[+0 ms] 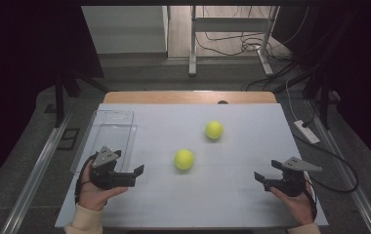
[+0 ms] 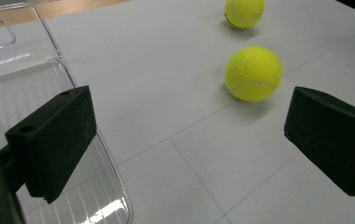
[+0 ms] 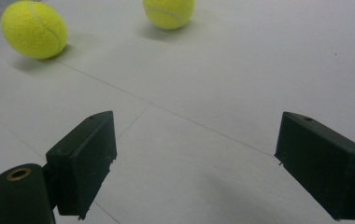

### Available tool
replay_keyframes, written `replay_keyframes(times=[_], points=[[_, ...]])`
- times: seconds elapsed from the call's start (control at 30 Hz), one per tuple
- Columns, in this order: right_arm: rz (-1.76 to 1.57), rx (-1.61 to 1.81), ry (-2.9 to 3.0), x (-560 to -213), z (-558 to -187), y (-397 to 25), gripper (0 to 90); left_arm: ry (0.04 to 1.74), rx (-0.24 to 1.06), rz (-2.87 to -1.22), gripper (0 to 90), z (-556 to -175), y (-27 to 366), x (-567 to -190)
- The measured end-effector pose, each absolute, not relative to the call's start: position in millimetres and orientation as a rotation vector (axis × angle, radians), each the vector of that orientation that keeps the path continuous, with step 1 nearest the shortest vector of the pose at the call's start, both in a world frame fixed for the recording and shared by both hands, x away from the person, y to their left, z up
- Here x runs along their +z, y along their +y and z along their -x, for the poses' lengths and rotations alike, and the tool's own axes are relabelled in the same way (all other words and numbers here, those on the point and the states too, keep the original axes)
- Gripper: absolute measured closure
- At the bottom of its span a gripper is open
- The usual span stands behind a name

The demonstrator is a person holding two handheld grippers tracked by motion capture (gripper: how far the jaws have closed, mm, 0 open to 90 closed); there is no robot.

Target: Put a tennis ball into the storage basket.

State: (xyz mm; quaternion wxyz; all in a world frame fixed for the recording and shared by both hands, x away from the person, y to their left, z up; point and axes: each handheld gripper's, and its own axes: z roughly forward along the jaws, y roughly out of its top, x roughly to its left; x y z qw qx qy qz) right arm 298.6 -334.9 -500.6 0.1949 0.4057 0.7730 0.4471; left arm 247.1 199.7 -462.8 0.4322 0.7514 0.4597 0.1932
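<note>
With both the left gripper [image 1: 133, 175] and right gripper [image 1: 260, 179] held open and empty, the near ball [image 1: 184, 159] could be nudged by a jaw and rolled right, away from the tray [image 1: 106, 127].

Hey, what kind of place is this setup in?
Probably a lab or recording workspace: a white-topped table ringed by dark curtains, loose cables on the floor, and only tennis balls and a clear tray laid out.
</note>
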Motion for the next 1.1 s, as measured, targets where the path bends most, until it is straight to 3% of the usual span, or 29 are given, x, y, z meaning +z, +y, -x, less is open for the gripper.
replay_keyframes(times=[1.1], points=[[-1.121, 1.254, 2.205, -504, -302, -329, 13.0, 1.057, 0.423, -2.005, 4.2, -275, 149, -453]])
